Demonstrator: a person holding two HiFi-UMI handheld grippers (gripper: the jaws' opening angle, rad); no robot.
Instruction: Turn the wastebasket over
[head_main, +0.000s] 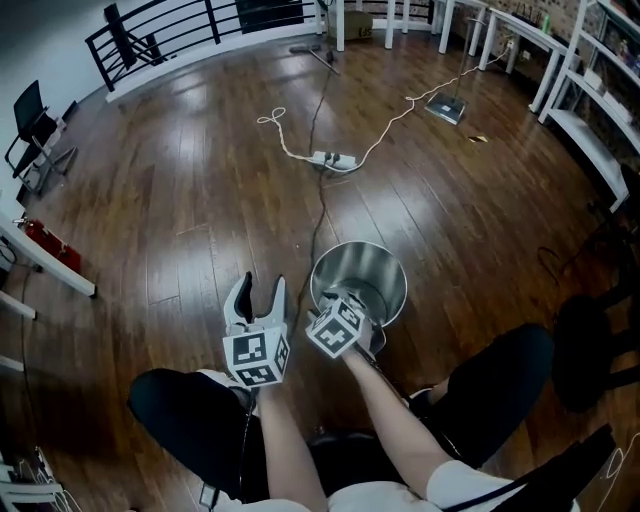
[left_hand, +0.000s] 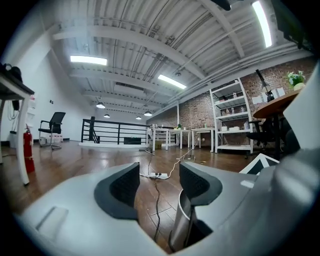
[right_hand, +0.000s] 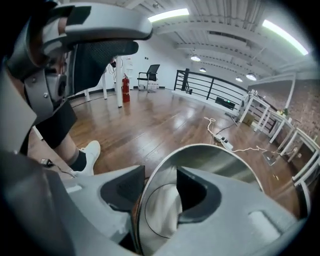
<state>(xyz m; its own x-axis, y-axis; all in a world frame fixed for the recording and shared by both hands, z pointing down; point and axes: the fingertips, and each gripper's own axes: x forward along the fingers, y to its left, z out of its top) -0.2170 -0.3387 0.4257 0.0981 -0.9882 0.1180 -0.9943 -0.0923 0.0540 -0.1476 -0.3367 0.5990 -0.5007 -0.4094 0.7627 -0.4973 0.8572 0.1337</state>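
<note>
A shiny metal wastebasket (head_main: 372, 262) stands upright on the wooden floor, its mouth facing up. My right gripper (head_main: 352, 302) is at its near rim. In the right gripper view the right gripper (right_hand: 161, 187) straddles the wastebasket's (right_hand: 220, 160) thin rim, one jaw outside and one inside, with a gap left at the inner pad. My left gripper (head_main: 262, 290) hovers just left of the basket, open with nothing between its fingers. In the left gripper view the left gripper (left_hand: 159, 180) points level across the floor, and the wastebasket's side (left_hand: 181, 227) shows low beside the right jaw.
A black cable (head_main: 320, 205) runs from a white power strip (head_main: 335, 159) towards the basket. White shelving (head_main: 590, 130) lines the right side. A red fire extinguisher (head_main: 45, 245) and table legs stand at the left. The person's knees flank both grippers.
</note>
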